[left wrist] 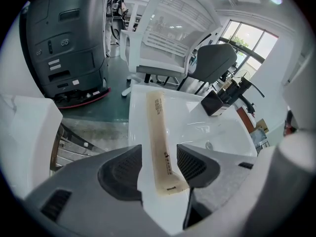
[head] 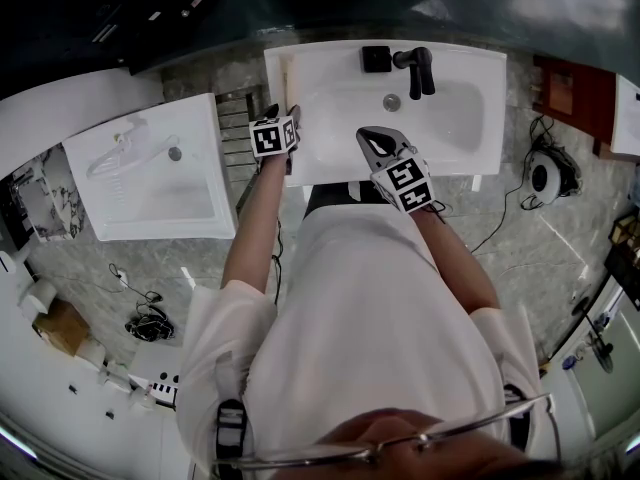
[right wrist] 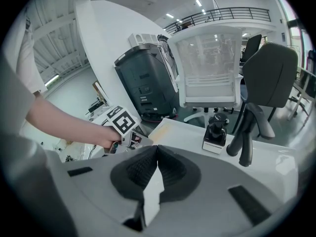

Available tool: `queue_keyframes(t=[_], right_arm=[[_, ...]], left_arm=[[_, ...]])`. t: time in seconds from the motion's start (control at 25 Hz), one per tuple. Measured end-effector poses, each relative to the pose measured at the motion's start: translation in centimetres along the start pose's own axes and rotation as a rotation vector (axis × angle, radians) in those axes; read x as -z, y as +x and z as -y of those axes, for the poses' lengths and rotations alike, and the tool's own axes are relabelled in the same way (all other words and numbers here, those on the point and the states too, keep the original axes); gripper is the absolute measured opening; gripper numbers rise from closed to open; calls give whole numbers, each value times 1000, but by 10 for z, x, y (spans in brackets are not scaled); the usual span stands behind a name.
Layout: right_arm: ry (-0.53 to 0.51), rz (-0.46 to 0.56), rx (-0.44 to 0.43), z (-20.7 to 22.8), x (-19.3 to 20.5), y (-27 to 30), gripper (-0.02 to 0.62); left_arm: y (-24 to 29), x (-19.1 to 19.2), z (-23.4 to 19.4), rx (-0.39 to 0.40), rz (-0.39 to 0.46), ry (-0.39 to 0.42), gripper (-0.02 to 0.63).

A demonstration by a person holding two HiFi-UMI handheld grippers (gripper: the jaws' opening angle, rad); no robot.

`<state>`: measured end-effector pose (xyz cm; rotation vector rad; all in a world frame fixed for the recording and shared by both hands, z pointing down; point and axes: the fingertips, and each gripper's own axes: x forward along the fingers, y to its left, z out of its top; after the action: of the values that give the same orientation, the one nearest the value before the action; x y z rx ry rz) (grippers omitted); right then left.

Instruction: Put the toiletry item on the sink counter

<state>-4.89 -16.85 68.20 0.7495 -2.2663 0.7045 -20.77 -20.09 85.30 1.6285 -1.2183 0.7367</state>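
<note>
The toiletry item (left wrist: 160,137) is a long, flat beige packet lying along the left rim of the white sink counter (left wrist: 148,216). My left gripper (left wrist: 158,167) is open, with the packet's near end between its jaws; the pads (left wrist: 123,172) stand off it. From the head view the left gripper (head: 280,116) is at the counter's (head: 470,68) left edge, and the packet (head: 288,80) shows as a pale strip beyond it. My right gripper (head: 368,138) hovers over the basin's front, shut with nothing in it (right wrist: 157,169). The right gripper view also shows the packet (right wrist: 160,129) and the left gripper (right wrist: 136,138).
A black faucet (head: 418,68) and a black pump bottle (head: 376,58) stand at the back of the sink. A second white basin unit (head: 150,168) stands to the left across a gap. Behind the sink are a large black machine (left wrist: 64,48) and white chairs (left wrist: 168,38).
</note>
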Motion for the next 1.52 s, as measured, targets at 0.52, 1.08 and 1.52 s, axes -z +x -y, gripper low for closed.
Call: queue_keyframes(t=[0.52,1.08,1.52], right_arm=[[-17,4,11,-1,-1,-2,6],[-40,55,82,-8,-3,-23,6],[-49,121,170,-9,-11,-51,6]], left_arm=[[-7,-4,5,10,20,13,210],[-50,-1,7,19,100,20,210],[-99,3,18,61,181,52,208]])
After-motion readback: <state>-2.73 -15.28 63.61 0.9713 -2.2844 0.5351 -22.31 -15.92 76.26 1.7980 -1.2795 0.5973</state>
